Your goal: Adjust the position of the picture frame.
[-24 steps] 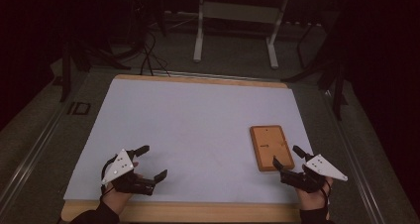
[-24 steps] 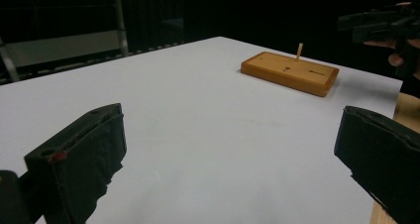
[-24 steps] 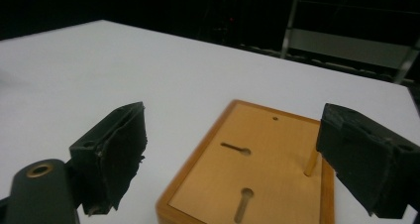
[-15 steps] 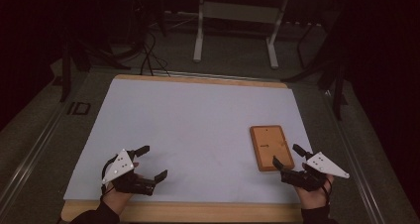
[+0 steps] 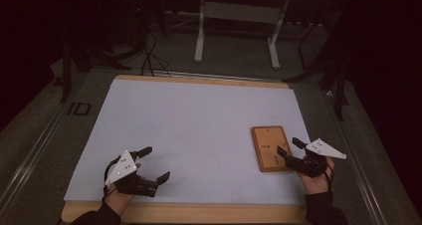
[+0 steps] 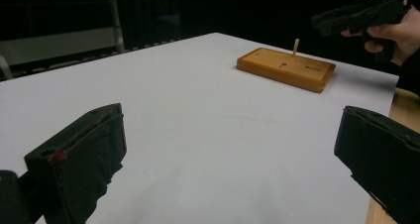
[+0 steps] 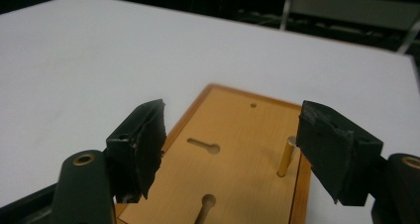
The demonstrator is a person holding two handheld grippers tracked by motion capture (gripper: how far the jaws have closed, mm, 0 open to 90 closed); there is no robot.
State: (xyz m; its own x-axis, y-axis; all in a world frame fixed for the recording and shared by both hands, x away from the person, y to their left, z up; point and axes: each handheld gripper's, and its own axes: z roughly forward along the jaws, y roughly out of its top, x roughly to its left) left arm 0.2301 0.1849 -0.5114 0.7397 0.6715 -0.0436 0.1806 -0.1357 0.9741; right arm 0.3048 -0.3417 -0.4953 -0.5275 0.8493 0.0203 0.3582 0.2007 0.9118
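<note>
Board near table right edge; wide bare centre.

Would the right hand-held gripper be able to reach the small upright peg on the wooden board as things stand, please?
Probably yes: the right hand-held gripper hangs open over the wooden board, and the peg stands upright just inside one jaw with nothing in the way.

Dim, dark surroundings; the white table sheet is evenly lit, and near gripper jaws blur softly.

Board smooth varnished wood, brass-like peg; table sheet matt white; tool pads rough black.
</note>
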